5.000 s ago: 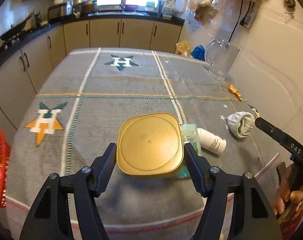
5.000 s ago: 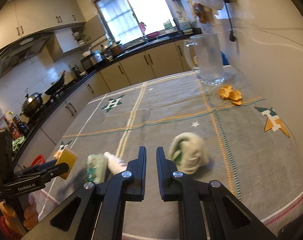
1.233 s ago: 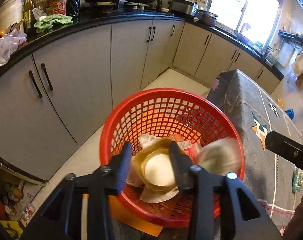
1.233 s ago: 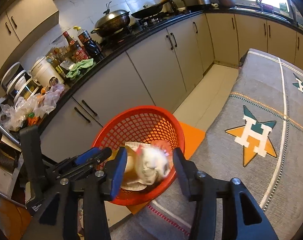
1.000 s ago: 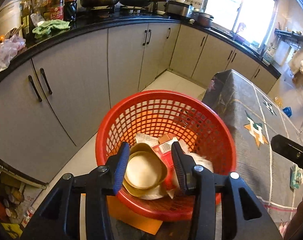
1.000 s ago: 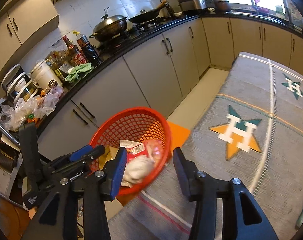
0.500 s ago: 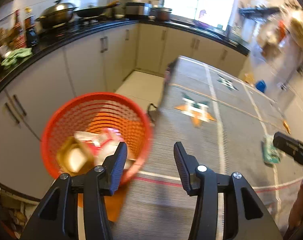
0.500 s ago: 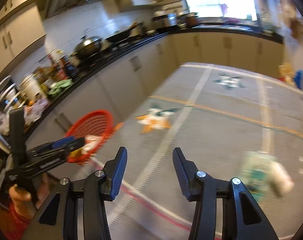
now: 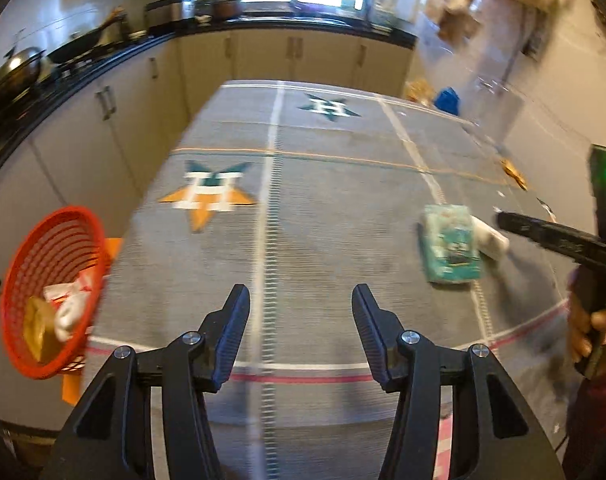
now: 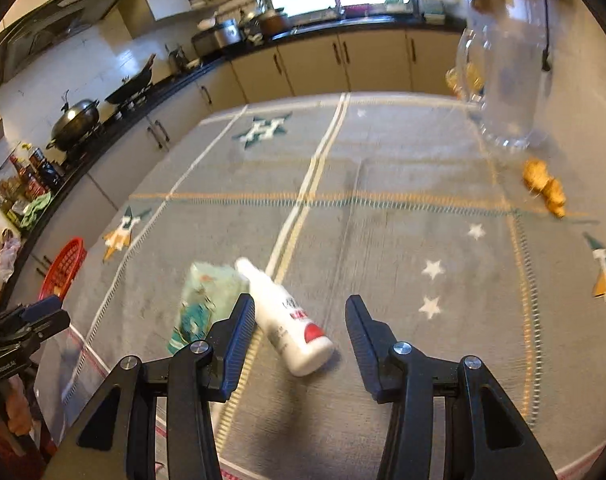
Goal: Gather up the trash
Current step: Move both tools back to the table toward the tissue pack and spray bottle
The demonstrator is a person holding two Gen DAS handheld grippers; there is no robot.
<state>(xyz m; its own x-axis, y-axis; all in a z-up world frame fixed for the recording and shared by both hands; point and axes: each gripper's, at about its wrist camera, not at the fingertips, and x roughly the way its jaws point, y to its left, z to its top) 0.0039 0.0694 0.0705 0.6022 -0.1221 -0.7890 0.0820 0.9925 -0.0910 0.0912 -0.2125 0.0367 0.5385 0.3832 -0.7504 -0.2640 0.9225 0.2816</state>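
A red basket with a gold lid and white scraps in it stands on the floor off the table's left edge; it also shows as the red basket far left in the right wrist view. My left gripper hangs over the table's near edge, empty, its jaws opening. A green packet and a white bottle lie to its right. My right gripper is open and empty just above the white bottle, which lies by the green packet. A crumpled orange wrapper sits far right.
A grey tablecloth with star patterns covers the table. A clear glass jug stands at the back right near the wall. Kitchen cabinets and a stove with pans run along the left and back. A hand holds the right gripper's handle.
Both grippers swung away from the red basket to over the table. The left jaws widened. The bottle and packet now lie close under the right gripper.
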